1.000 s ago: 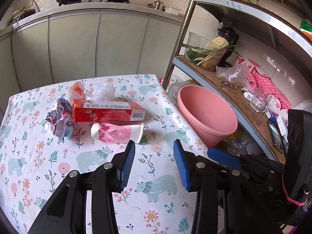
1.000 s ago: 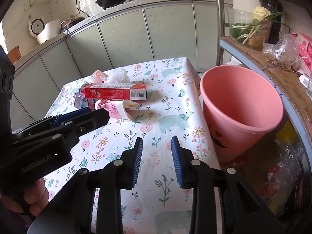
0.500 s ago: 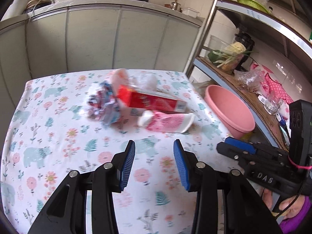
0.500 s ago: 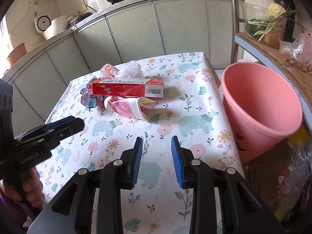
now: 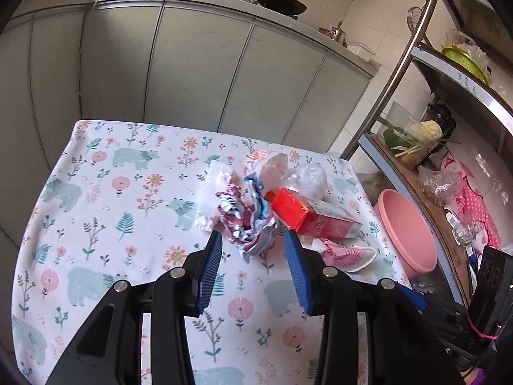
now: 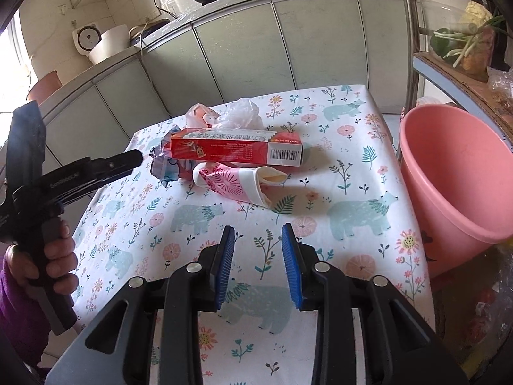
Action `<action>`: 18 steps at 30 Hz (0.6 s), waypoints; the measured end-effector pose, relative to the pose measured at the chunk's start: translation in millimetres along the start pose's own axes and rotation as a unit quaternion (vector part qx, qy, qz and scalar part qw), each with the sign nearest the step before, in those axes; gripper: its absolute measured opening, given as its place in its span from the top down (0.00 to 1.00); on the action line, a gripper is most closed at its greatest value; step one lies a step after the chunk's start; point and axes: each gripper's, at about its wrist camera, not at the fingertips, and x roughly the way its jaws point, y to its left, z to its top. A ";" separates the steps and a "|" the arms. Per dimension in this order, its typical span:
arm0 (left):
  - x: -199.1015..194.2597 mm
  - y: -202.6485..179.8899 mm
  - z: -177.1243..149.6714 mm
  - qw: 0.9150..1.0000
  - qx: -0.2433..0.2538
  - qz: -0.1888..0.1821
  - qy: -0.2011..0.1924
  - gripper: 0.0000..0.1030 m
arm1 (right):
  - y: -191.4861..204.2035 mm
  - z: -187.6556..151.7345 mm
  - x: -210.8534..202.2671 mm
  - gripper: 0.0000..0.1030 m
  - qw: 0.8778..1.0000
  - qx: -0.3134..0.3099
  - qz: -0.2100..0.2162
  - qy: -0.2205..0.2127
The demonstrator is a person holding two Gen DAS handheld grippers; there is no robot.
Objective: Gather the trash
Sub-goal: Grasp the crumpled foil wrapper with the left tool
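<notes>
Floral tablecloth (image 5: 96, 224); jaws wide, empty.

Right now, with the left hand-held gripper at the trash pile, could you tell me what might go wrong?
1. The open left hand-held gripper frames the crumpled wrapper; closing may nudge the adjacent red box.
2. The pink bucket stands beyond the table edge, so loose wrapper could drop short during carrying.
</notes>
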 end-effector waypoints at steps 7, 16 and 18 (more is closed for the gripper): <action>33.9 -6.4 -1.8 0.999 -0.005 0.022 0.029 0.61 | -7.3 1.7 6.0 0.70 1.000 0.008 -0.001 0.004; 41.1 0.1 2.8 1.000 -0.019 0.020 0.006 0.63 | -7.3 8.0 16.9 0.70 1.000 0.003 0.001 0.008; 39.2 1.1 2.9 1.000 -0.014 0.017 0.004 0.68 | -6.2 10.5 19.8 0.70 1.000 0.002 0.004 0.009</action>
